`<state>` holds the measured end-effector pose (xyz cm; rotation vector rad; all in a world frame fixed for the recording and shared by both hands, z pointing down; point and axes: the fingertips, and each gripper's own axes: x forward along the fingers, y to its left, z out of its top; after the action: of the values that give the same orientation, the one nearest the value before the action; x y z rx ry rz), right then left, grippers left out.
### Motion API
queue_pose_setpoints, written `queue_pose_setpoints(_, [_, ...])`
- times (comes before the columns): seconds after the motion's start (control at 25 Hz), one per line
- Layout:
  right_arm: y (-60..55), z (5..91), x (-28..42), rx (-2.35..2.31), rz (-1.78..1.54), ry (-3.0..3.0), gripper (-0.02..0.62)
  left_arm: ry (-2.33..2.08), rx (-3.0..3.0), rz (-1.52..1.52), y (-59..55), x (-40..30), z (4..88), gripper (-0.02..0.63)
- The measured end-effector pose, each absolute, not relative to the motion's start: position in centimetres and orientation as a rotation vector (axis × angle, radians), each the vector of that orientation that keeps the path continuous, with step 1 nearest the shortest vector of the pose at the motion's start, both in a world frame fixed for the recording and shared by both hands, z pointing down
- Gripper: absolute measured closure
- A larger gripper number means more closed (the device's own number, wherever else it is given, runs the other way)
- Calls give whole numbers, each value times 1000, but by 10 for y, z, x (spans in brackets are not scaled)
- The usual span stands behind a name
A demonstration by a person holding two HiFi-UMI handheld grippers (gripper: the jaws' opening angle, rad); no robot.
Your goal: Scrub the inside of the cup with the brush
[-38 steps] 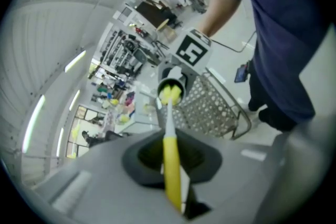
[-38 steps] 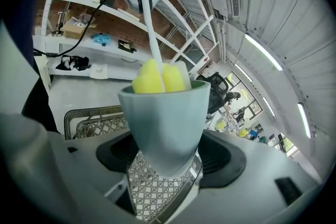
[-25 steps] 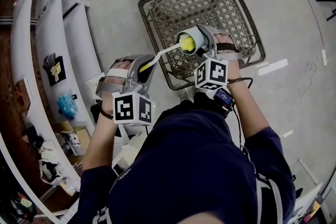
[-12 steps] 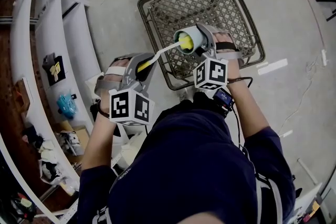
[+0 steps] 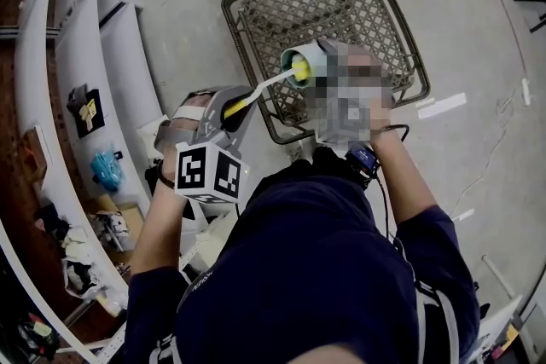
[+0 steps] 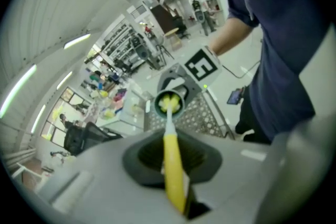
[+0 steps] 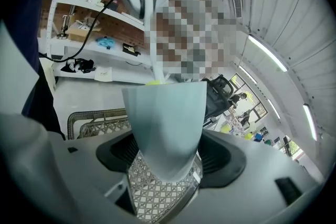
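Head view shows my right gripper (image 7: 168, 160) squeezing the cup (image 5: 305, 60) by its sides. My left gripper (image 5: 232, 108) pinches the brush (image 5: 271, 82) by its yellow handle, with the tip inside the cup. I think the cup is light and slippery, so I grip hard.

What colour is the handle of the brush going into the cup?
The brush handle is yellow with a white neck; clearest in the left gripper view.
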<state>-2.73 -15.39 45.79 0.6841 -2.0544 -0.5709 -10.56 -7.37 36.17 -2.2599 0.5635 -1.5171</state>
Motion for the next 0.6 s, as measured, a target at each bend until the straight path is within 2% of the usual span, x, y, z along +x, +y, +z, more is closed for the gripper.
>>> queue_pose_setpoints(0.6, [-151,466,-27,686,-532,-2074,252,576,-2290,-1520,-78,-112,358,575])
